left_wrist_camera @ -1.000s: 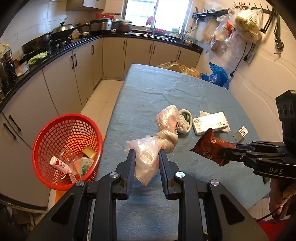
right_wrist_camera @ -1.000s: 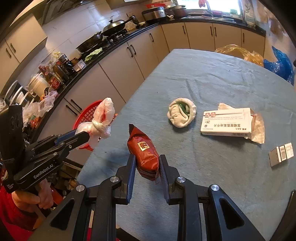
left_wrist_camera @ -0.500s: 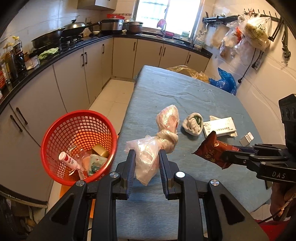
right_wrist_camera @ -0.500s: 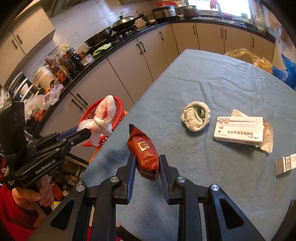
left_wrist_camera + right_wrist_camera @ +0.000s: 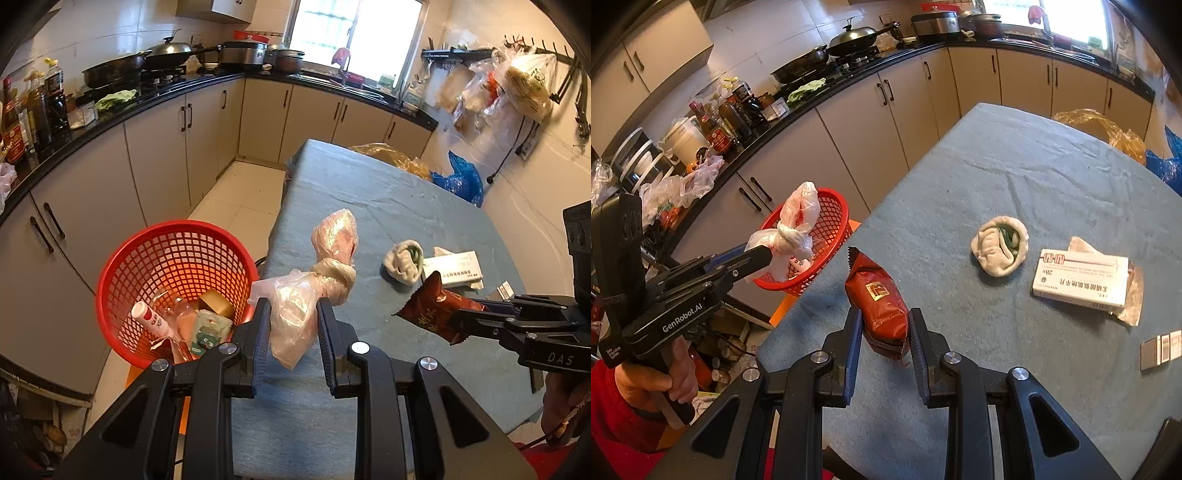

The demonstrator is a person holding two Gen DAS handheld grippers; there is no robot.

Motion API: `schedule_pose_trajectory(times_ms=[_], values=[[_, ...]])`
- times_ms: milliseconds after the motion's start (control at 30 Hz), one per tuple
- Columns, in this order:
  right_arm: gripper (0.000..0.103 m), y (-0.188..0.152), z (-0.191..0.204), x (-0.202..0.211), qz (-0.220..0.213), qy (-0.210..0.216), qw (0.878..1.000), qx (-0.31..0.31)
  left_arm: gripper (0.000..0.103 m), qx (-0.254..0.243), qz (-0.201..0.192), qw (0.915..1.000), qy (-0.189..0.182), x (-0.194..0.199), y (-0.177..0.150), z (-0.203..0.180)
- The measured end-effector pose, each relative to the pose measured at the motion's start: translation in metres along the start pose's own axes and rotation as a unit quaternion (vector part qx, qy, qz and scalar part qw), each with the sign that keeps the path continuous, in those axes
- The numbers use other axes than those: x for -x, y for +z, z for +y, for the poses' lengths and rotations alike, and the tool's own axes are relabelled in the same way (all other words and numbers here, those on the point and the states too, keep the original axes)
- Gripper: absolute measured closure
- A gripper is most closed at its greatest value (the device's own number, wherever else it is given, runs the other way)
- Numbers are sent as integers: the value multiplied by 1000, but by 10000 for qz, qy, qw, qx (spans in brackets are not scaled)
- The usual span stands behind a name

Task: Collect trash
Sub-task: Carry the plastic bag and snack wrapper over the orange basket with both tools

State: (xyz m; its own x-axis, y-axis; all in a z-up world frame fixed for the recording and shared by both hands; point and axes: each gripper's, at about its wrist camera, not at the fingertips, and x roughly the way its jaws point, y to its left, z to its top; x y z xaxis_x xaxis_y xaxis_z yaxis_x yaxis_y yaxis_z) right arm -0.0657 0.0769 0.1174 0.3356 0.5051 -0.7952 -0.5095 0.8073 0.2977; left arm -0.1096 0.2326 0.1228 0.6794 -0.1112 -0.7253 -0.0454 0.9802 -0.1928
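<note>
A red plastic mesh basket [image 5: 173, 280] of trash stands beside the blue-grey clothed table [image 5: 388, 206]. The left gripper [image 5: 291, 325] clamps a knotted clear plastic bag [image 5: 317, 280] near the basket's rim; the right gripper [image 5: 884, 332] pinches a dark red snack packet [image 5: 877, 295] above the table.

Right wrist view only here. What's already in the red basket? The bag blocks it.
Observer: Left wrist view shows a white tube, a clear bottle, a tan box and a green packet in the red basket.
Operator: Bag over the basket yet?
Observer: No. The knotted plastic bag, in the jaws of the left gripper, sits right of the rim.
Operator: Right grip?
Observer: The right gripper pinches the red snack packet by one end; most sticks out.
</note>
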Motion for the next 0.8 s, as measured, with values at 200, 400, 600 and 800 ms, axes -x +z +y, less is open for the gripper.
schedule_pose_trajectory(times_ms=[200, 400, 600, 800], values=[[76, 10, 7, 0, 4, -54, 9999, 145, 79, 153, -96, 9998, 44, 2, 3, 14], [76, 20, 18, -3, 66, -82, 9994, 321, 79, 331, -186, 9992, 102, 4, 5, 31], [76, 31, 31, -10, 123, -49, 9989, 445, 79, 522, -267, 9981, 205, 7, 6, 54], [76, 40, 49, -21, 237, -11, 9978, 618, 79, 726, -301, 9965, 290, 10, 3, 77]])
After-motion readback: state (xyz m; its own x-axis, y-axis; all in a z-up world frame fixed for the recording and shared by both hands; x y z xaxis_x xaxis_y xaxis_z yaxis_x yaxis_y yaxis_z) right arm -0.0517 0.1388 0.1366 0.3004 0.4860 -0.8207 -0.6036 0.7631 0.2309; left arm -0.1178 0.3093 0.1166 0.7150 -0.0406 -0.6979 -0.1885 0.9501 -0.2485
